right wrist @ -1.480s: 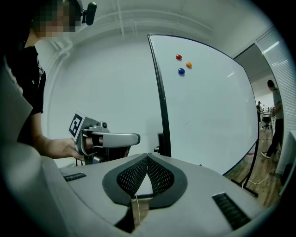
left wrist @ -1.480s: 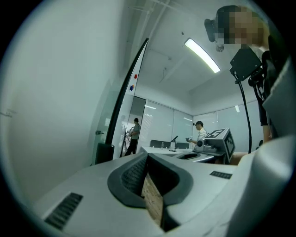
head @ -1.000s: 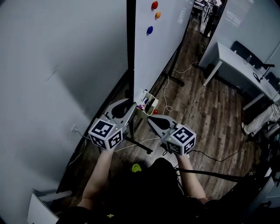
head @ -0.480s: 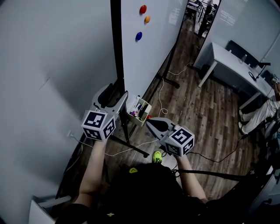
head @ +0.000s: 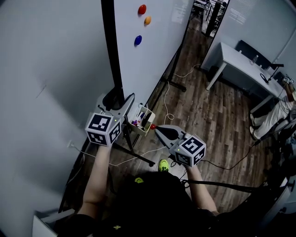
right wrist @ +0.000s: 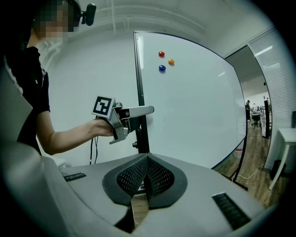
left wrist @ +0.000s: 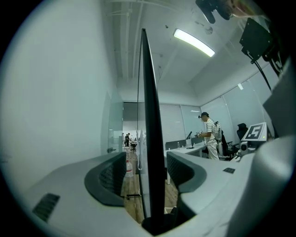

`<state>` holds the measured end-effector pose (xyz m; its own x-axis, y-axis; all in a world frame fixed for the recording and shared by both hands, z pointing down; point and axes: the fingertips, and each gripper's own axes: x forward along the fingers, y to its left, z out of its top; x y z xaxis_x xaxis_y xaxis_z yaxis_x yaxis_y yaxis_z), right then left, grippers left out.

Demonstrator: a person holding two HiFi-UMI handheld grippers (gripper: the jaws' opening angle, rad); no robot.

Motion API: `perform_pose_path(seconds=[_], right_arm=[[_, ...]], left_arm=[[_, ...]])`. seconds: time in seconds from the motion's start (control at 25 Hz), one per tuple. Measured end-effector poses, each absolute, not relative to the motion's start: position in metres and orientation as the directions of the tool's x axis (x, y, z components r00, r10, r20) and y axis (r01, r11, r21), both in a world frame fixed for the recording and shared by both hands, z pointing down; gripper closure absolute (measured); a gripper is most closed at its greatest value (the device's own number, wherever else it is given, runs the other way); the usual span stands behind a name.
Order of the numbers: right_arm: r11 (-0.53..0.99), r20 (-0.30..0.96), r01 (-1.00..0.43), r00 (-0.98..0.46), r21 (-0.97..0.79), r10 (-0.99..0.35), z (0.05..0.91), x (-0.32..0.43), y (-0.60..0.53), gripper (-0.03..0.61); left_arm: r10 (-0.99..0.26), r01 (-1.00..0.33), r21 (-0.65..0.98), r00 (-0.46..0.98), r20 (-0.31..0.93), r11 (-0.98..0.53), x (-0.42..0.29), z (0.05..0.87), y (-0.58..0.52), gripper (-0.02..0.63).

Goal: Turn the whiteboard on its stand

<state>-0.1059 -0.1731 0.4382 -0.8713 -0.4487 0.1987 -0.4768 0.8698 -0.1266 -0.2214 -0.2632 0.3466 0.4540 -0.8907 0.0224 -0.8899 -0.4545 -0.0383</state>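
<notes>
1. Two forearms come up from the bottom of the head view, and the person's dark torso hides the floor beneath them.
2. At lower centre, the right gripper (head: 156,128) has its jaws pressed together on nothing. I see it aimed toward the board but apart from it.
3. Left of centre, the left gripper (head: 119,101) has its jaws spread, with the black frame edge (left wrist: 150,115) standing upright between them. From its own view I make out a gap on either side, slimmer on the right.
4. That same view catches the board edge-on, so I cannot see its face there.
5. The stand foot (head: 138,156) shows below the left gripper, which covers the post above it.
6. A small tray (head: 141,118) hangs between the two grippers. Its contents are too small for me to name.
7. The whiteboard (head: 157,55) fills the upper centre with its top cut off. It carries a red magnet (head: 142,9), an orange magnet (head: 147,20) and a blue magnet (head: 138,40).
8. Upper right holds a desk (head: 240,60), and a bystander (head: 273,120) is cropped by the right border.
</notes>
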Motion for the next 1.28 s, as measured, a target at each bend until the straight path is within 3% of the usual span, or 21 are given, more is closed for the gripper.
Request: perform_pose_path(seconds=[0.4, 0.52, 1.28], right_arm=[[0.849, 0.212, -0.505, -0.856, -0.154, -0.470, 0.449, -0.097, -0.179, 0.581], [0.840, 0.213, -0.517, -0.850, -0.161, -0.482, 0.450, -0.094, -0.181, 0.581], [0.830, 0.233, -0.528, -0.843, -0.179, -0.486, 0.467, -0.084, -0.187, 0.581]], left_arm=[[-0.879, -0.873, -0.098, 0.475, 0.049, -0.478, -0.207, 0.354, -0.274, 0.465], [-0.881, -0.878, -0.073, 0.471, 0.037, -0.472, -0.210, 0.352, -0.276, 0.534], [-0.873, -0.877, -0.054, 0.466, 0.146, -0.477, -0.207, 0.363, -0.290, 0.545]])
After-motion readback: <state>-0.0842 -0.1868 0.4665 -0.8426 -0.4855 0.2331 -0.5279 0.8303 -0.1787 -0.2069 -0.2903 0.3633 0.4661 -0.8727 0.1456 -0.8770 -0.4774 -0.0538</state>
